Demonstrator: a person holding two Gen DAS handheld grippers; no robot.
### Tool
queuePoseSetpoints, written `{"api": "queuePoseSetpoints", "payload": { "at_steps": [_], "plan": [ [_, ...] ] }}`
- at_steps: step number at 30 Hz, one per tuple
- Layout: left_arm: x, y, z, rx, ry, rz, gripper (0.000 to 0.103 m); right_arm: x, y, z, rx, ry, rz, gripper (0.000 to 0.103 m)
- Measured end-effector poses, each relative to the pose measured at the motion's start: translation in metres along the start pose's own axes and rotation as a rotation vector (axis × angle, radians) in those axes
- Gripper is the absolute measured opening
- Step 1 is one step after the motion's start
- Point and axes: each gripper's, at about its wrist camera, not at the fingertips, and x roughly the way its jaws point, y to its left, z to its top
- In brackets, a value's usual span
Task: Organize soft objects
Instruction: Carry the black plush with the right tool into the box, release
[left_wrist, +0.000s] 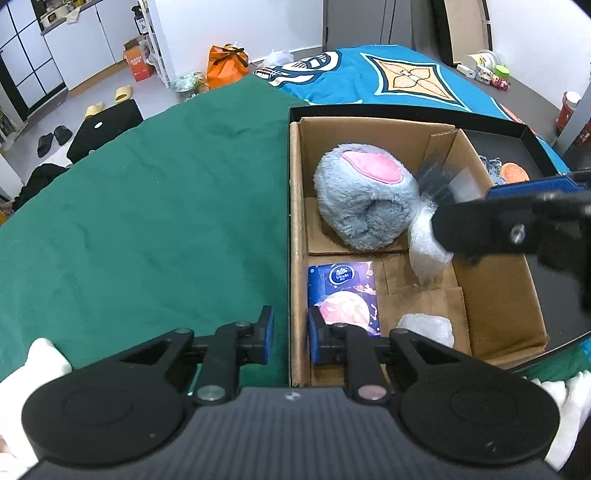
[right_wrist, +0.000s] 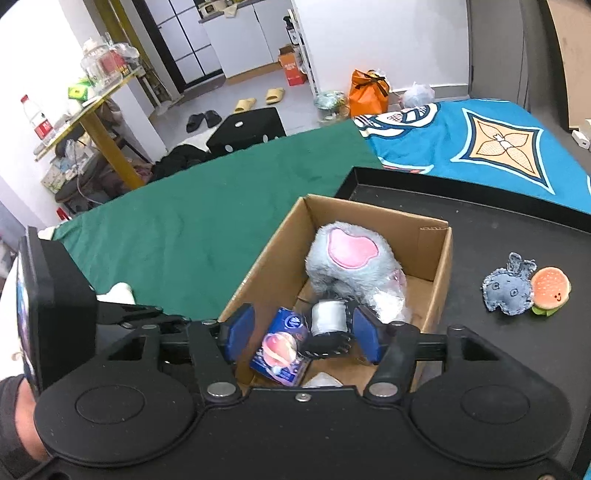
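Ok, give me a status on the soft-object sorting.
Done: grey plush, tissue pack and a white wrapped lump lie in the cardboard box. In hand: right gripper hangs open around a plastic-wrapped bundle inside the box; left gripper straddles the box wall. Left: grey toy and burger toy on the black tray.

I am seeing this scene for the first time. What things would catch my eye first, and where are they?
Most striking is the fluffy grey-blue plush with a pink patch, lying at the far end of the cardboard box. Nearer in the box lies a blue tissue pack. On the black tray right of the box sit a small grey plush and a burger toy.
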Motion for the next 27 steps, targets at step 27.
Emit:
{"api": "queuePoseSetpoints", "payload": {
  "at_steps": [27],
  "plan": [
    [-0.004,-0.01,0.004,0.059,0.018,0.047,0.019,-0.027,-0.059,-0.011,0.008,-0.017,-0.109,0.063]
  ]
}}
